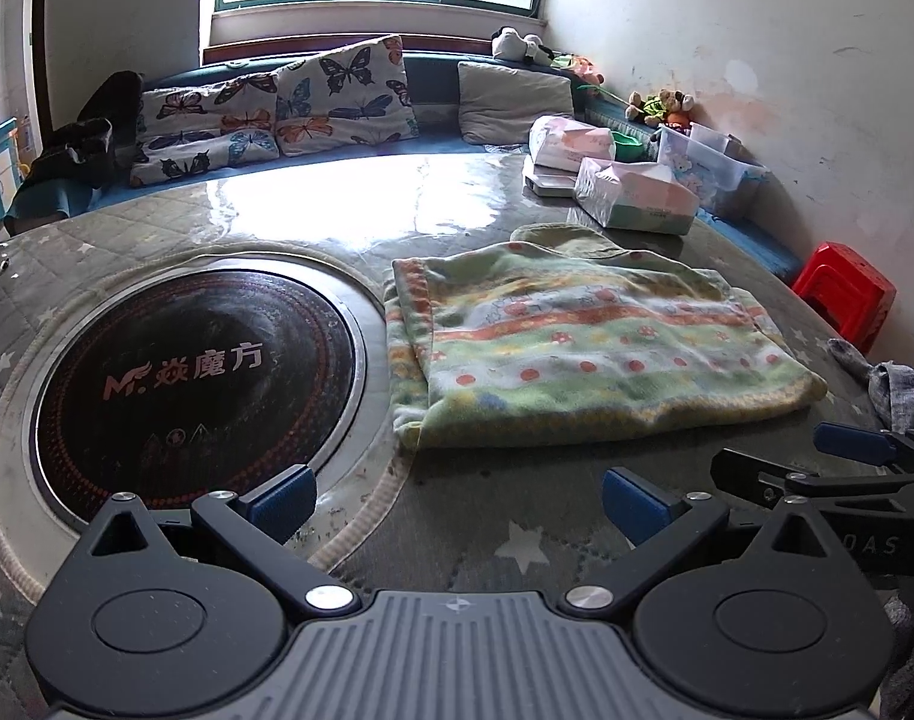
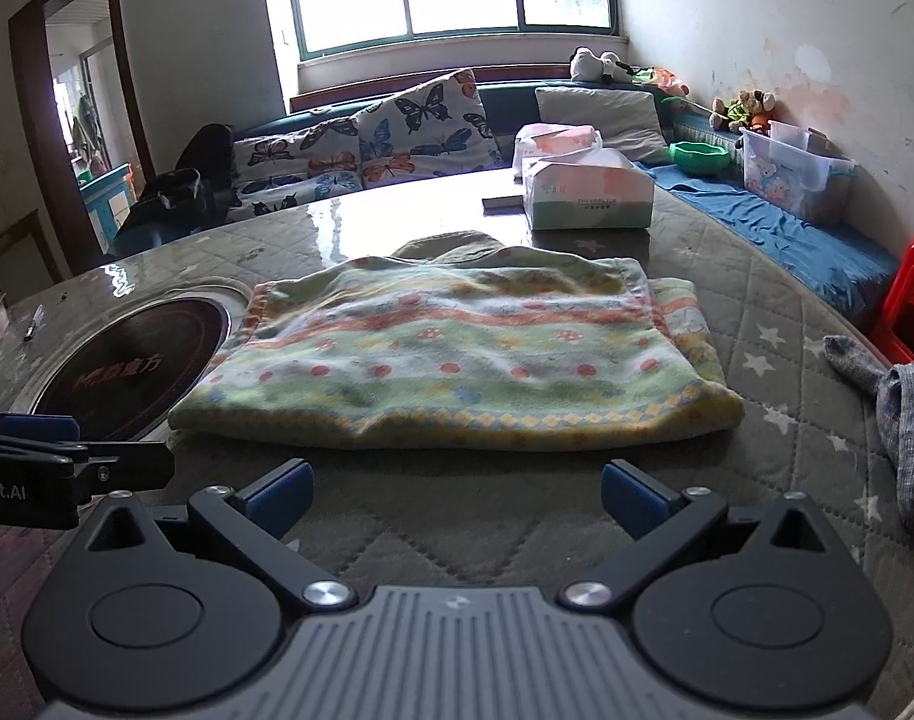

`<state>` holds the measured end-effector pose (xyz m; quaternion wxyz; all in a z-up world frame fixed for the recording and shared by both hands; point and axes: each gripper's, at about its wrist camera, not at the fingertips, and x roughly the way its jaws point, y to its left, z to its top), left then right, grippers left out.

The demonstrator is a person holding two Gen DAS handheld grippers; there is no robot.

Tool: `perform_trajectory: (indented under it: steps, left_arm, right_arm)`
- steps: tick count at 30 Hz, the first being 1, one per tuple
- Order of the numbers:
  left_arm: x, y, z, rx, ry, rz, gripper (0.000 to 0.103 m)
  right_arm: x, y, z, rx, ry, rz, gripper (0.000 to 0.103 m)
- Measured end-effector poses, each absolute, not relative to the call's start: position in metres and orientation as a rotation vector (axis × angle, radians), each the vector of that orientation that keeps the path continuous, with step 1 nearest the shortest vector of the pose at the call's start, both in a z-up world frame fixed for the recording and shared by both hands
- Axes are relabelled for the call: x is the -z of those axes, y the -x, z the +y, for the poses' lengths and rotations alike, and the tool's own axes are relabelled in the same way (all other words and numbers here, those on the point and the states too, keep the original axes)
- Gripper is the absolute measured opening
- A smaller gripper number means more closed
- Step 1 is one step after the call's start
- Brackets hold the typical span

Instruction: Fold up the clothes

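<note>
I held both tongs, left gripper [image 1: 457,495] and right gripper [image 2: 457,495], spread apart and empty just short of the folded towel [image 2: 457,354] (thick, slippery layers); a shallow pinch could have undone the fold.

Ahead-left of the left tool [image 1: 457,501], the round cooktop [image 1: 193,384] reads "Mr. 焱魔方". The right tool's [image 1: 841,480] body shows "OAS"; the left tool's body, seen from the right camera, "obot.AI". Tissue box [image 2: 589,198] print is unreadable.

Bare quilted table cover [image 2: 457,534] before folded garment [image 2: 457,360], tissue boxes [image 2: 589,198] behind, grey sock [image 2: 901,420] right, cooktop [image 1: 199,384] left
</note>
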<state>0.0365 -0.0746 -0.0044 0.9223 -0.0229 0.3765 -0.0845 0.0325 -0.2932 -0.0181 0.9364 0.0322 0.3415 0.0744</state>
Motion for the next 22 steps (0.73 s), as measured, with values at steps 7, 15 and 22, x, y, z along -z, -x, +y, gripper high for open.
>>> perform_trajectory:
  steps: [7,15,22]
  left_arm:
    - [0.004,-0.025,-0.076,0.180,0.043,0.765,0.103]
    - [0.001,-0.014,-0.079,0.191,0.046,0.750,0.103]
    - [-0.003,-0.006,-0.082,0.204,0.036,0.734,0.103]
  right_arm:
    - [0.017,-0.023,-0.289,-0.160,-0.067,0.690,0.103]
    - [0.015,-0.014,-0.286,-0.160,-0.068,0.680,0.103]
    - [0.013,-0.008,-0.284,-0.163,-0.071,0.671,0.103]
